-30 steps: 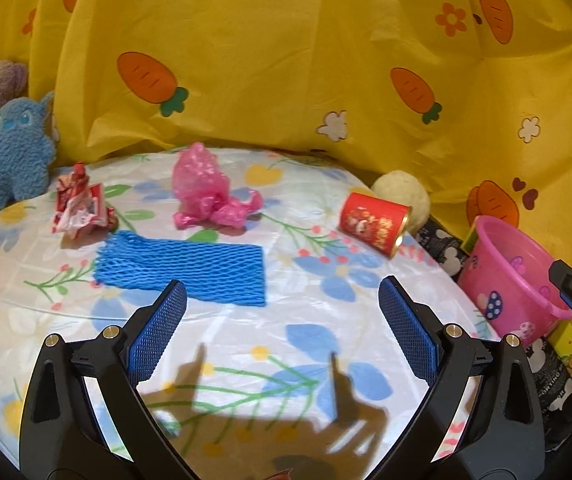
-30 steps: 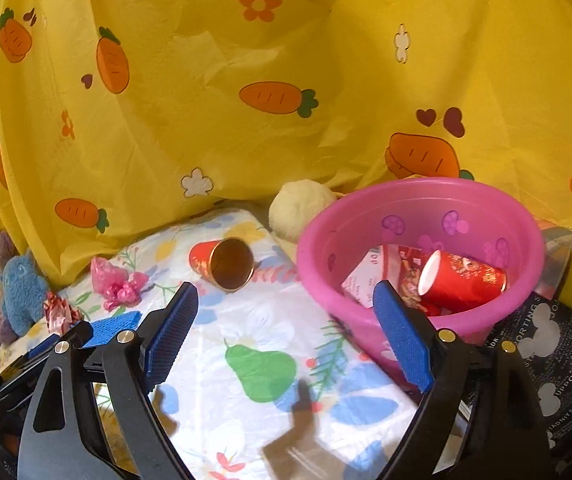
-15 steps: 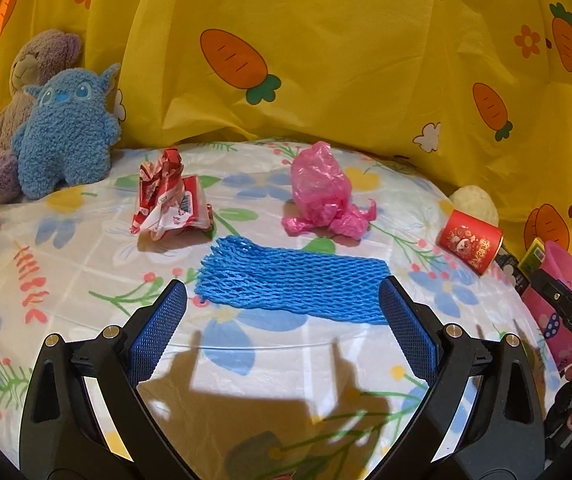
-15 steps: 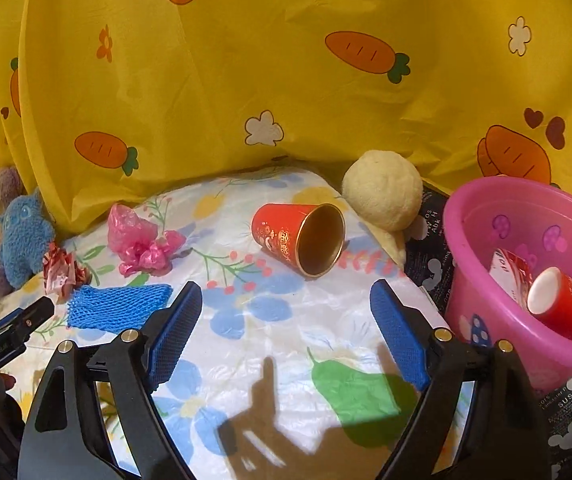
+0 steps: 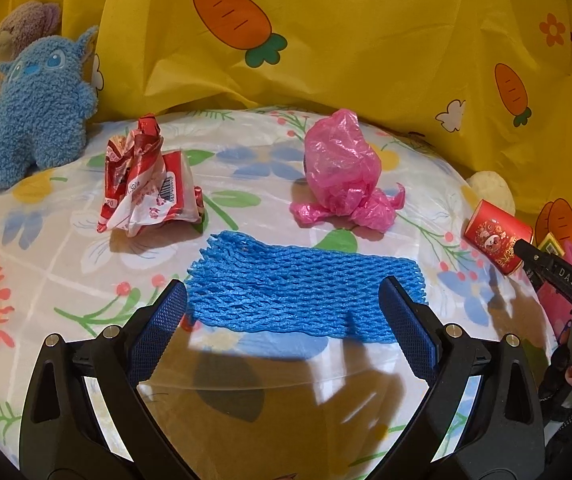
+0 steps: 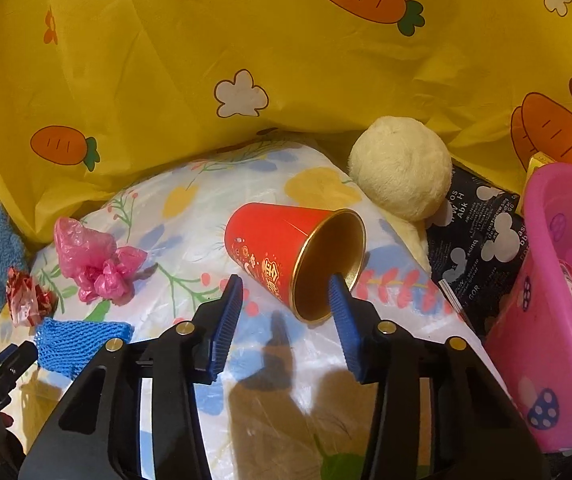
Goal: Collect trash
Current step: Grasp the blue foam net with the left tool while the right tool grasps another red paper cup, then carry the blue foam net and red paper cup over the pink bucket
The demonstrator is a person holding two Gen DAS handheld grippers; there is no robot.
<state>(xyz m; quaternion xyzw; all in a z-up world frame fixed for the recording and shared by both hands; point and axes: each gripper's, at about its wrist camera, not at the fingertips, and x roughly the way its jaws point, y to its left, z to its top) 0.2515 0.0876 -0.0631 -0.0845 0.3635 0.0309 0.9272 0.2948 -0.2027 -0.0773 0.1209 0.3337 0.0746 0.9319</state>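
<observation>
Basin (image 6: 541, 320) holds wrappers (partly cropped).

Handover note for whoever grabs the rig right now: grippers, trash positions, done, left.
Left gripper: open, empty, jaws either side of the blue foam net lying flat on the table.
Right gripper: open, empty, at the mouth of the tipped red paper cup; one fingertip overlaps the rim, not gripped.
Pink basin at far right already holds some trash; its contents are only partly visible.
Left to collect: net, cup, crumpled red-white wrapper, pink plastic bag.
Blue plush and cream plush look like toys, probably not trash.
</observation>
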